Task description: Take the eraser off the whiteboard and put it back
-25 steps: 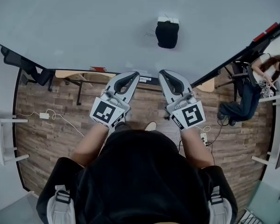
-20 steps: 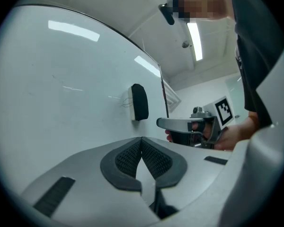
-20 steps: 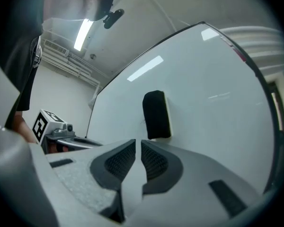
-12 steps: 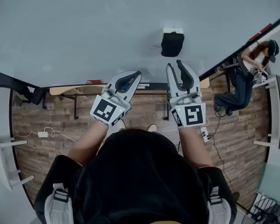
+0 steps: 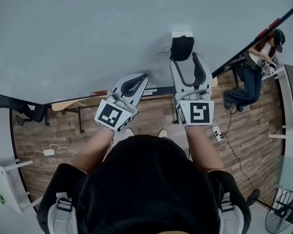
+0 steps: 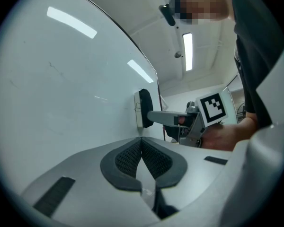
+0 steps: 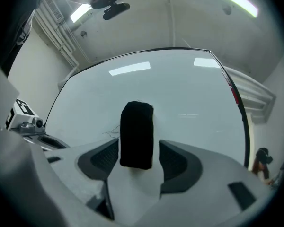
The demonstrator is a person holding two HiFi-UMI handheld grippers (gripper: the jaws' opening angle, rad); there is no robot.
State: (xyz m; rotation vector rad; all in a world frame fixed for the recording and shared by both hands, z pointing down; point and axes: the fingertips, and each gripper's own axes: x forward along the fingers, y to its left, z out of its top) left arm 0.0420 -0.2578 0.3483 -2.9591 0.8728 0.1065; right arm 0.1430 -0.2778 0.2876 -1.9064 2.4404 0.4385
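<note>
Closest in, the person's dark top (image 5: 146, 179) fills the bottom of the head view, bare forearms running out to both tools. The left gripper (image 5: 144, 75) points at the whiteboard (image 5: 88, 33) with its jaws pressed together and nothing between them, confirmed in its own view (image 6: 141, 141), where the ribbed pads meet in a single seam. The right gripper (image 5: 184, 60) sits higher, and its jaws have just been opening: they now stand wide with the eraser (image 5: 182, 47) between them. In the right gripper view (image 7: 138, 145) the eraser (image 7: 137, 134) is an upright black block with rounded corners and a soft, felt-like face, and a sliver of gap shows at each side, so the pads are not pressing on it. From the left gripper view the eraser (image 6: 143, 109) shows a pale backing flat against the whiteboard (image 6: 61, 79) with the black pad bulging outward. It is on the board, stuck to the surface. Its lower end is covered by the jaws, and its back face cannot be seen. Thin dark lines (image 7: 111, 129) just left of it could be pen marks or threads; hard to tell. The whiteboard (image 7: 180, 93) runs out of frame in the head view, wood floor (image 5: 53, 130) below it, and a far-off seated person (image 5: 256, 67) is too small to make out.
</note>
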